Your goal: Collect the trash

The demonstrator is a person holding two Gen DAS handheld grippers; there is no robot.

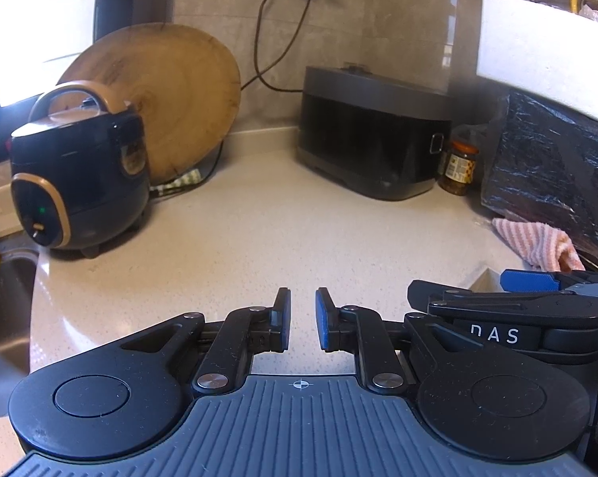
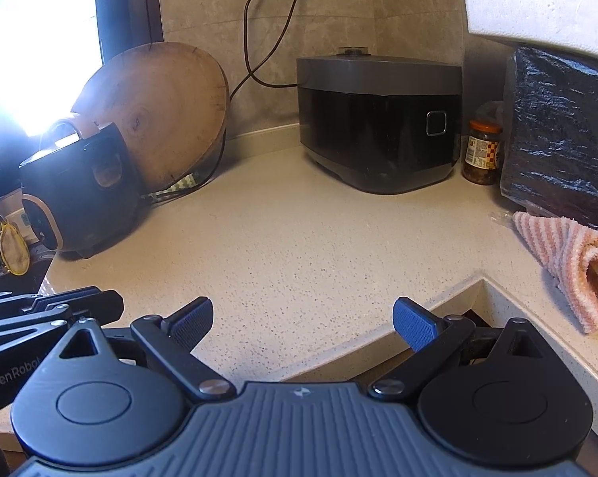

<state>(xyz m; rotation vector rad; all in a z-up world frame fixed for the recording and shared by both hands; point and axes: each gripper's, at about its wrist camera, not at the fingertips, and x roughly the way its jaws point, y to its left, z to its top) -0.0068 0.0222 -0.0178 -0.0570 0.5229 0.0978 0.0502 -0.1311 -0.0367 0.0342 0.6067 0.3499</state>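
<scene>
No loose trash shows on the speckled countertop. My left gripper hovers low over the counter's near part, its blue pads a narrow gap apart with nothing between them. My right gripper stands wide open beside it on the right, empty, over the counter's front edge. A bulky thing wrapped in black plastic film sits at the right under a white slab.
A dark blue rice cooker and a round wooden board stand at the left. A grey cooker and a jar stand at the back. A striped towel lies right, and a sink is far left.
</scene>
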